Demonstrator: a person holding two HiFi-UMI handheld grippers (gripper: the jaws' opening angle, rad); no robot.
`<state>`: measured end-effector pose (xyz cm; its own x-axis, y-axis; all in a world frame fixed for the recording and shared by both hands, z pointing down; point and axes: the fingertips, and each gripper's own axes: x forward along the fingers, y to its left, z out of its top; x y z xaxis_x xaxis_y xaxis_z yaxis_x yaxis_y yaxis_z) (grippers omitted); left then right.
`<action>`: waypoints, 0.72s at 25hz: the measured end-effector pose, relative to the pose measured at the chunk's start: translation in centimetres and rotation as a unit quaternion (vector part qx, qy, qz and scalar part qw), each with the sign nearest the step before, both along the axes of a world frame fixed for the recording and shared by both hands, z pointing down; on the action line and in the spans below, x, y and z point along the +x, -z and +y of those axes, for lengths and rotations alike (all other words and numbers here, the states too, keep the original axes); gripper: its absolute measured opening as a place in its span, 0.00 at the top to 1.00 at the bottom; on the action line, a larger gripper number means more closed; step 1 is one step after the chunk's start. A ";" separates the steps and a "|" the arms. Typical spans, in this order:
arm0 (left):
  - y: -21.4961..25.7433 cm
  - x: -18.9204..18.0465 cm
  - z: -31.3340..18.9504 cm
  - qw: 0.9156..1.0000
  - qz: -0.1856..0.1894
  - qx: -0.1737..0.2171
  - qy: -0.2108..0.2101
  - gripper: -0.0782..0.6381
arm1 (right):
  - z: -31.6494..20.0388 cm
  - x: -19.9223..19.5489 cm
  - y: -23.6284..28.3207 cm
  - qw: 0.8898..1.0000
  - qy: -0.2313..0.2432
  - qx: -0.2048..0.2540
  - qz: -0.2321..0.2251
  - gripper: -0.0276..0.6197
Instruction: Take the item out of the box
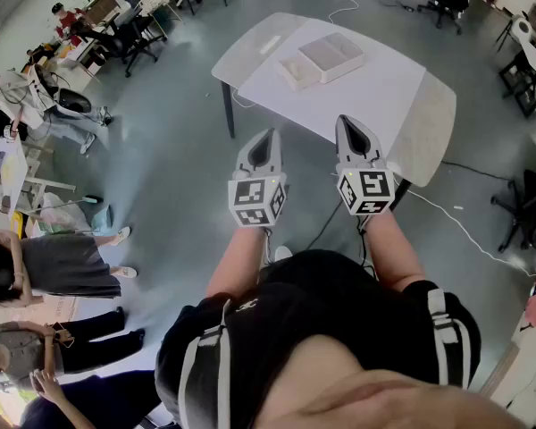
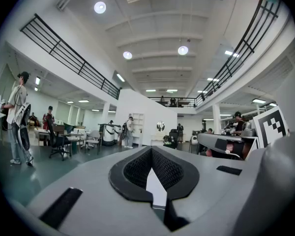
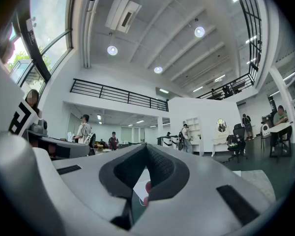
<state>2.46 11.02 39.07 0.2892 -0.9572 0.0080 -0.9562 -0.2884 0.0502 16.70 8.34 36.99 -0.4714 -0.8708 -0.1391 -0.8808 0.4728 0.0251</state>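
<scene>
A white box point(image 1: 332, 55) lies on the far part of a white table point(image 1: 366, 92), with a flat white piece point(image 1: 298, 71) right beside it; I cannot see what is inside. Both grippers are held level in front of the person's body, short of the table and apart from the box. My left gripper point(image 1: 269, 133) has its jaws together with nothing between them. The right gripper point(image 1: 347, 120) is shut too and empty, its tip over the table's near edge. In the left gripper view my left gripper point(image 2: 150, 150) shows meeting tips, and the right gripper point(image 3: 146, 146) looks the same in the right gripper view.
Several people point(image 1: 45, 266) stand or sit at the left on the grey floor. Office chairs point(image 1: 134, 34) and desks stand at the back left. A white cable point(image 1: 456, 222) runs over the floor right of the table. More furniture point(image 1: 527, 70) stands at the right edge.
</scene>
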 end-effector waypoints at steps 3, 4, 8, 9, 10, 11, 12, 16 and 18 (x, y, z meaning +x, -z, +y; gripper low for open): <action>-0.4 -0.1 -0.4 1.000 -0.001 -0.001 0.001 0.87 | -0.4 0.2 -0.4 1.000 0.001 0.003 0.001 0.94; -0.4 -0.1 -0.5 1.000 0.000 -0.001 0.002 0.87 | -0.5 0.2 -0.4 1.000 0.002 0.004 0.001 0.94; -0.2 -0.2 -0.5 1.000 0.001 0.002 0.005 0.87 | -0.5 0.5 -0.3 1.000 0.002 0.005 -0.005 0.94; -0.1 -0.2 -0.6 1.000 0.001 0.003 0.005 0.87 | -0.6 0.6 -0.3 1.000 0.001 0.005 -0.009 0.94; -0.1 -0.3 -0.7 1.000 0.000 0.004 0.005 0.87 | -0.7 0.6 -0.2 1.000 0.000 0.003 -0.017 0.94; -0.1 -0.4 -0.9 1.000 0.000 0.004 0.004 0.87 | -0.9 0.6 -0.1 1.000 0.001 0.000 -0.027 0.94; -0.1 -0.6 -1.1 1.000 0.000 0.004 0.003 0.87 | -1.0 0.6 0.1 0.999 0.002 -0.002 -0.038 0.94; -0.4 -1.2 -1.8 1.000 0.003 -0.001 0.001 0.87 | -1.5 0.0 0.6 0.999 0.003 0.001 -0.044 0.94; -0.6 -1.6 -2.0 1.000 0.006 -0.002 -0.002 0.87 | -1.6 -0.6 0.5 0.999 0.000 0.005 -0.034 0.94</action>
